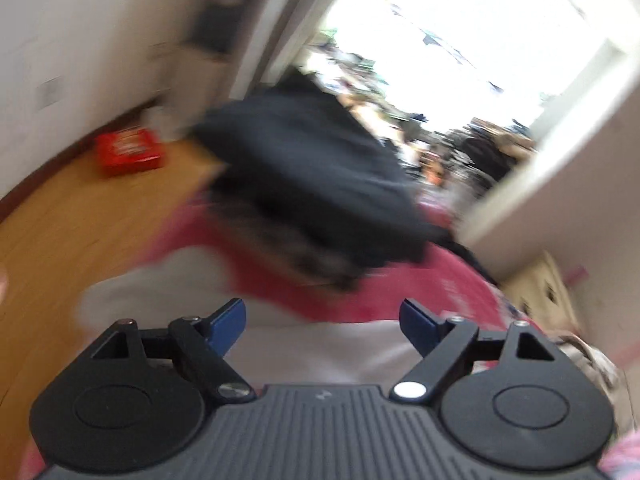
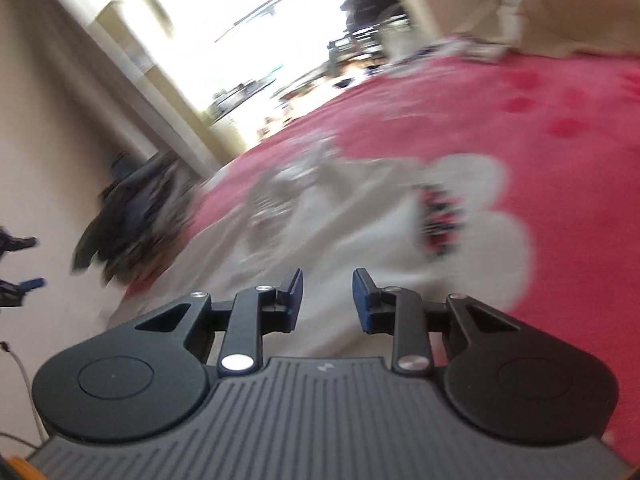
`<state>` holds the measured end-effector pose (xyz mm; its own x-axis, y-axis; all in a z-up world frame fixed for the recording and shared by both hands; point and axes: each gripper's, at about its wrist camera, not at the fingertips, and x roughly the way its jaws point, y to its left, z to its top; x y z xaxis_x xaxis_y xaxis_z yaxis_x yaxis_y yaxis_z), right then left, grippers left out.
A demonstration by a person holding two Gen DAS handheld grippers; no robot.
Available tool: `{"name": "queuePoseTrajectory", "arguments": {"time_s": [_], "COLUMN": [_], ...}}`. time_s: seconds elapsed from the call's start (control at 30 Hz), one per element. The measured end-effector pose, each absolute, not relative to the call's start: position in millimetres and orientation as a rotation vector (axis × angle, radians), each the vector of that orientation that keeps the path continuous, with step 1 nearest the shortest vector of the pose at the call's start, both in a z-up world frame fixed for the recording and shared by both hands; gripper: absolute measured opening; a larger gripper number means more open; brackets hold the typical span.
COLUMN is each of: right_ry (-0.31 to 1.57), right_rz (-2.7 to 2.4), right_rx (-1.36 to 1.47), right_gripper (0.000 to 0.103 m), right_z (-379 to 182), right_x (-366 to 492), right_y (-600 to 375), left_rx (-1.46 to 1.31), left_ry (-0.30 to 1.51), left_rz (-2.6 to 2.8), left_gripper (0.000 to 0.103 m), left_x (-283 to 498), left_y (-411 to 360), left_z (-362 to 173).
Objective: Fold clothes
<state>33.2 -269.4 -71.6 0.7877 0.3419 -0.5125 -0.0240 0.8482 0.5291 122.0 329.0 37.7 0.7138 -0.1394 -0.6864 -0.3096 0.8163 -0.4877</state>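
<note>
With both views smeared by motion, I can only call this loosely. Far off to the left of my left gripper point(image 1: 322, 322) sits a red box point(image 1: 129, 153) on the wooden floor point(image 1: 80, 232), well clear of the work. My left gripper's jaws stand wide apart with nothing between them, released. Straight ahead of its fingers point(image 1: 230, 318), past a strip of red-and-white bedspread point(image 1: 320, 344), lies a dark pile of clothes point(image 1: 312, 184), heaped and apparently unfolded. Beyond it glares a bright window point(image 1: 460, 32).

Over to my right gripper point(image 2: 326, 300): jaws parted a little, nothing pinched, empty. Ahead and to its left the same dark pile point(image 2: 132, 216) slumps at the bed's edge, looking ready to hang over. Directly in front of its fingers point(image 2: 292, 292) a pale garment point(image 2: 320, 216) lies rumpled on the bedspread, with a dark red-and-black patch point(image 2: 440, 220) on it to the right; whether that's a print or another item, I can't tell.

My worry: the pale cloth blends with the white blotches on the spread, so I may pinch bedspread along with garment. The dark heap near the edge could slide to the floor if I brush it. And in this blur, I could easily misjudge which layer I'm grabbing.
</note>
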Motion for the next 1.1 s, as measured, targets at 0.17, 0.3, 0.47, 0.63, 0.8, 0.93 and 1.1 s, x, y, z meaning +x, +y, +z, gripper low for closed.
{"name": "queuePoseTrajectory", "arguments": {"time_s": [0.17, 0.3, 0.47, 0.63, 0.8, 0.93, 1.1], "right_ry": [0.730, 0.801, 0.869, 0.941, 0.961, 0.957, 0.952], "right_rz": [0.376, 0.481, 0.539, 0.537, 0.515, 0.507, 0.502], "right_rx": [0.468, 0.434, 0.340, 0.299, 0.310, 0.305, 0.319], "right_gripper": [0.027, 0.027, 0.027, 0.027, 0.027, 0.027, 0.026], "right_z": [-66.1, -74.8, -89.5, -107.5, -116.4, -116.7, -119.2], "right_x": [50.0, 73.5, 87.5, 88.6, 92.0, 96.8, 98.9], "right_y": [-190.4, -129.0, -74.6, -57.0, -59.4, -58.1, -59.2], "left_rx": [-0.853, -1.082, -1.381, -1.490, -1.522, -1.547, -1.406], "left_ry": [0.840, 0.790, 0.696, 0.707, 0.791, 0.739, 0.607], "left_rz": [0.258, 0.395, 0.505, 0.500, 0.502, 0.548, 0.557], "left_gripper": [0.085, 0.084, 0.084, 0.084, 0.078, 0.037, 0.002], "left_x": [91.3, 78.8, 78.1, 107.4, 119.4, 115.3, 115.2], "left_y": [404.2, 442.3, 477.9, 497.0, 500.5, 501.8, 498.0], "left_z": [-41.7, -97.1, -152.9, -185.2, -212.0, -218.1, -189.0]}}
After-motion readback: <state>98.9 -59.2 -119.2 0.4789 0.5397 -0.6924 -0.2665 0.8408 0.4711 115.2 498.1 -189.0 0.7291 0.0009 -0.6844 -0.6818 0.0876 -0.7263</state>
